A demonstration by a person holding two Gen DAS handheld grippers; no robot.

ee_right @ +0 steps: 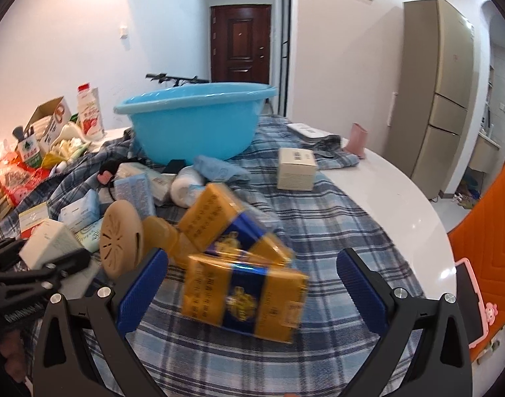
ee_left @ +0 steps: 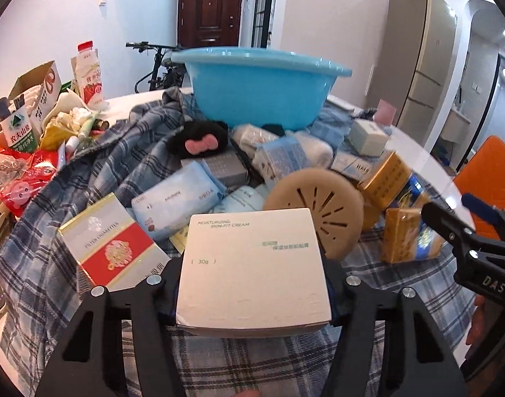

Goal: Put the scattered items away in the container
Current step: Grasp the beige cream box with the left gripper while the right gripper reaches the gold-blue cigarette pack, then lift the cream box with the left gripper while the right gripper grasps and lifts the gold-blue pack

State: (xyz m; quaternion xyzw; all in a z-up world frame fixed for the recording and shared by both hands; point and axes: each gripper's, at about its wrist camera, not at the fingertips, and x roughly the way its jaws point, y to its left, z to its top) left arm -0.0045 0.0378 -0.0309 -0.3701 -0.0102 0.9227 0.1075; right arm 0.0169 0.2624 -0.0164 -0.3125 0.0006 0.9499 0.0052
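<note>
Your left gripper (ee_left: 254, 281) jaws clamp the white cream box (ee_left: 252, 264); right gripper (ee_right: 252, 294) jaws gape around the yellow pack (ee_right: 242, 294); the blue basin (ee_right: 196, 122) looks unfilled, most items still scattered.

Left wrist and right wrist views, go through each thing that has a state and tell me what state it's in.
Left hand-held gripper: shut on the white cream box.
Right hand-held gripper: open, a yellow box between its fingers, untouched.
Blue basin: upright on the plaid cloth, contents hidden.
Round tan lid: propped on edge.
Brown door: closed.
</note>
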